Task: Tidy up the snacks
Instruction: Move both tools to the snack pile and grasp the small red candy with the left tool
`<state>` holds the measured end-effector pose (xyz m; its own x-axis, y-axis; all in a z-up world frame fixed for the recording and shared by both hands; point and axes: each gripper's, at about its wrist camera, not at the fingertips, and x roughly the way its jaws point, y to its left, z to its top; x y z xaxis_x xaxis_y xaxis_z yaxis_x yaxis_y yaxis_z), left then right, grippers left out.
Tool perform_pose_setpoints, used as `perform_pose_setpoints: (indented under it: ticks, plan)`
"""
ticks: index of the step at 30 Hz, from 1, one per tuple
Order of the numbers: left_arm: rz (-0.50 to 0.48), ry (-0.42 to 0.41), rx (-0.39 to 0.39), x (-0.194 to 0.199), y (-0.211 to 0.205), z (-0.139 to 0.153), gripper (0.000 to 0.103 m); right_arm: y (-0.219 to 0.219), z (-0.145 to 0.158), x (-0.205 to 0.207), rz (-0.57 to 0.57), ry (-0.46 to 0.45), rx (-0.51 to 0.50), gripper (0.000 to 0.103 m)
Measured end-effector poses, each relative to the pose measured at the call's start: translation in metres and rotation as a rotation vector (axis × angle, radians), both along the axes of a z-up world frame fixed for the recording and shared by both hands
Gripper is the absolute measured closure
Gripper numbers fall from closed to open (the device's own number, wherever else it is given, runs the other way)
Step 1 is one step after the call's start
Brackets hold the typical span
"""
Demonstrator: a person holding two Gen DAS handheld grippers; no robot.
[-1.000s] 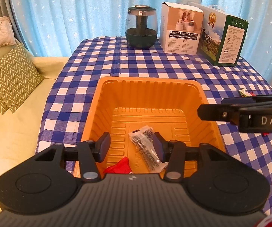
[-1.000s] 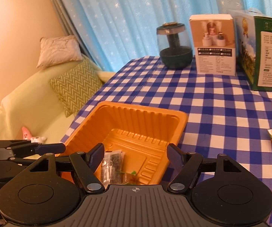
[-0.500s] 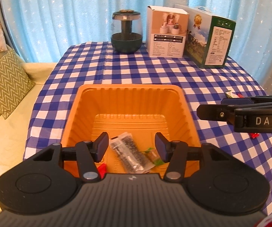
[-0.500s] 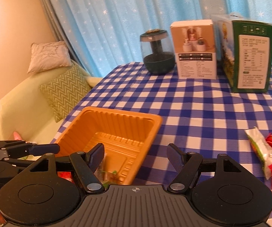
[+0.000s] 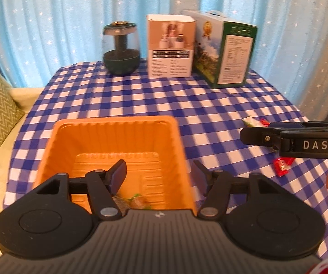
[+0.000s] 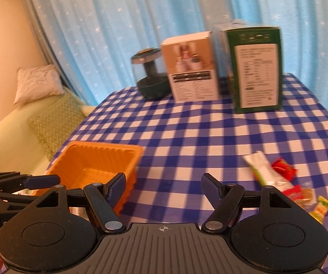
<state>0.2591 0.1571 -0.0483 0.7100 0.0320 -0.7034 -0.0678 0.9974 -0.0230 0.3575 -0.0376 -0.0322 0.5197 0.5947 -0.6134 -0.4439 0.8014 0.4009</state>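
Step in hand, as I read it: between drops. Some snacks are in the tray, more wait on the cloth, and you're heading for the next pick.

Left gripper (image 5: 159,171): jaws have just been opening and now stand apart with nothing between them. It hangs over the near right part of the orange tray (image 5: 116,123). A few packets (image 5: 136,202) lie on the tray floor at its near edge, blurred and half hidden behind the gripper body, so I can't name them.

Right gripper (image 6: 164,186): released, jaws wide, empty. It sits over bare cloth just right of the tray, pointing toward the far boxes.

Loose snacks are on the right side of the table, well apart from the tray: a white-green packet (image 6: 264,171) with a red one (image 6: 282,171) touching its far side, and more small wrappers (image 6: 317,205) nearer you.

Next move: swing the right gripper right and down onto that pile. The packets overlap, so pick one with a free edge; the white-green one looks the easiest. Straddle its narrow width, clamp, then carry it left to the tray. Keep the left gripper out of the drop path.

The jar (image 5: 121,48) and two boxes (image 5: 170,45) at the far edge are not in your way.
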Motion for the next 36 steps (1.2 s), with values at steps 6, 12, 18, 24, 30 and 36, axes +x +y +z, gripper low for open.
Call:
perform_pose_setpoints:
  ticks: [6,12,18,24,30,36]
  plan:
    - [-0.054,-0.024,-0.014,0.01,-0.035,0.003,0.034,-0.041,-0.002,0.005,-0.079,0.01,-0.01,0.03]
    - [-0.129,-0.029,-0.034,0.021,-0.078,0.001,0.034,-0.088,-0.01,0.008,-0.161,0.029,-0.038,0.03]
    - [-0.236,-0.036,-0.005,0.027,-0.129,-0.011,0.03,-0.138,-0.029,0.012,-0.247,0.103,-0.054,0.03]
    - [-0.315,-0.025,-0.007,0.033,-0.163,-0.028,0.03,-0.177,-0.044,0.012,-0.313,0.132,-0.086,0.03]
    - [-0.312,-0.003,-0.065,0.045,-0.18,-0.045,0.034,-0.191,-0.055,0.01,-0.302,0.128,-0.119,0.031]
    - [-0.306,0.024,-0.068,0.052,-0.192,-0.073,0.048,-0.196,-0.067,0.013,-0.323,0.162,-0.133,0.031]
